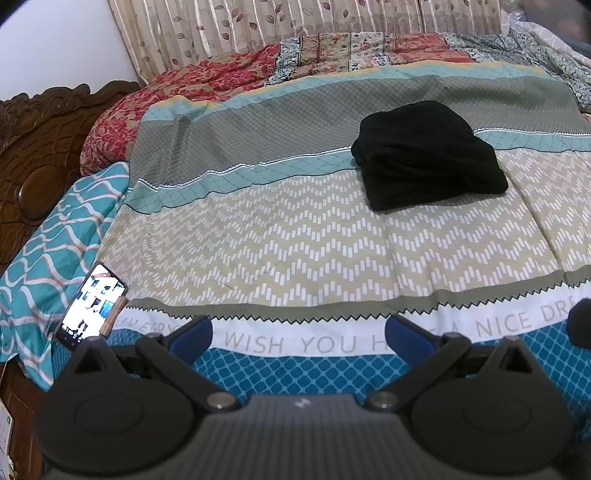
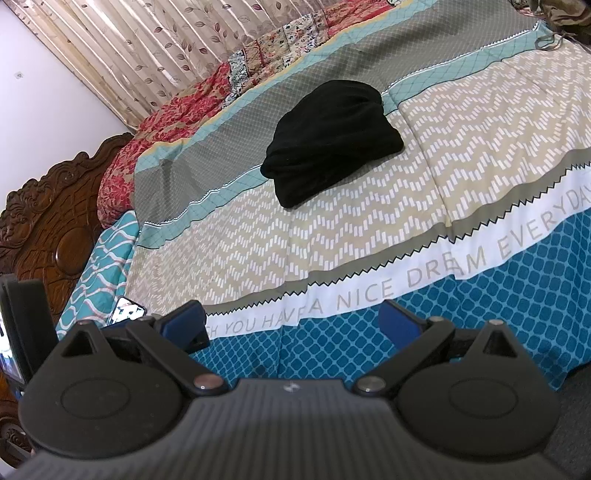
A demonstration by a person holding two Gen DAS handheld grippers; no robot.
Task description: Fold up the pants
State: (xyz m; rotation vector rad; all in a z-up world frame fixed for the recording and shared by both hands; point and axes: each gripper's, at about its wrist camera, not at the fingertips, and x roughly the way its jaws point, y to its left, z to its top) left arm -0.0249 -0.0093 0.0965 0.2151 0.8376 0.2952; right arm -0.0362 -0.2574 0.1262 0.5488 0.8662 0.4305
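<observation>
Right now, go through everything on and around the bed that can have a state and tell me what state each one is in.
Pants: folded into a compact bundle, lying on the bedspread, held by nothing.
Left tool: open, empty, at the near edge of the bed.
Right tool: open, empty, short of the pants.
Phone: screen lit, propped at the left edge of the bed.
Bedspread: spread flat, lightly creased.
Curtain: drawn.
</observation>
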